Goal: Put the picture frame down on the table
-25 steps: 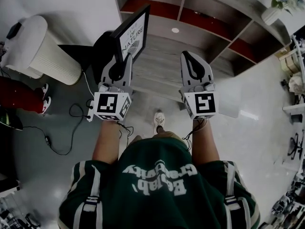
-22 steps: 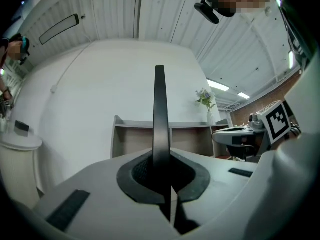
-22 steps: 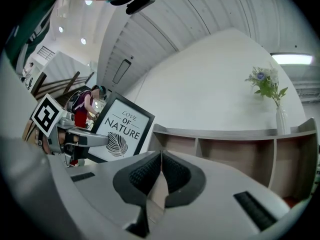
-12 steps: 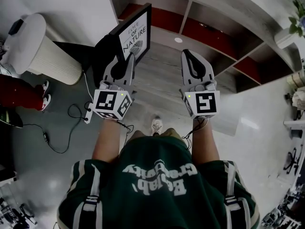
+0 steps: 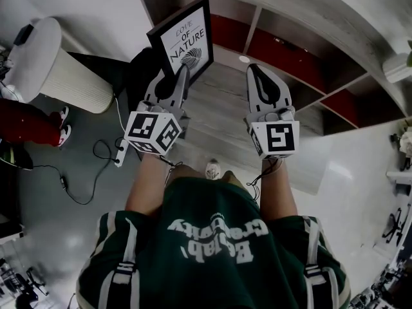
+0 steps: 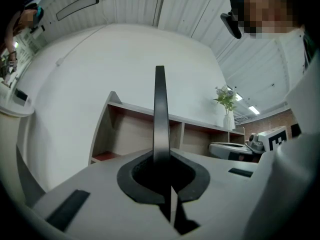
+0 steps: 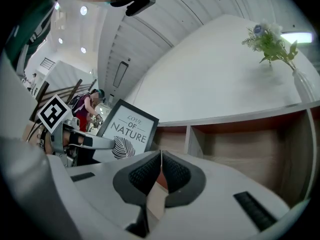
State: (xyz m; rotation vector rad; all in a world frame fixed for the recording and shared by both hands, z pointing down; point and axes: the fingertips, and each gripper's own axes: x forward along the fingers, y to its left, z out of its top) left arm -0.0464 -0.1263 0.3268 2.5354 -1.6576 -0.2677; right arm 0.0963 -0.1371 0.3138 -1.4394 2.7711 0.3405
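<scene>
The picture frame [image 5: 185, 38] is black with a white print that reads "LOVE OF NATURE" above a leaf. My left gripper [image 5: 181, 76] is shut on its lower edge and holds it upright in the air over the grey wooden table surface [image 5: 219, 118]. In the left gripper view the frame [image 6: 160, 109] stands edge-on between the jaws of the left gripper [image 6: 162, 156]. My right gripper [image 5: 257, 74] floats beside it to the right, shut and empty. The right gripper view shows the frame [image 7: 129, 133] at the left, past the closed right gripper [image 7: 160, 155].
Shelf compartments with red-brown bottoms [image 5: 277, 50] rise behind the wooden surface under a pale top board [image 5: 302, 8]. A vase of flowers [image 7: 274, 44] stands on that top. A white ribbed cylinder [image 5: 55, 69], floor cables [image 5: 84, 185] and a person in red [image 5: 26, 126] are at the left.
Both grippers have moved forward towards the shelves. The frame has travelled with the left gripper and rolled, so its print faces the head camera more squarely.
</scene>
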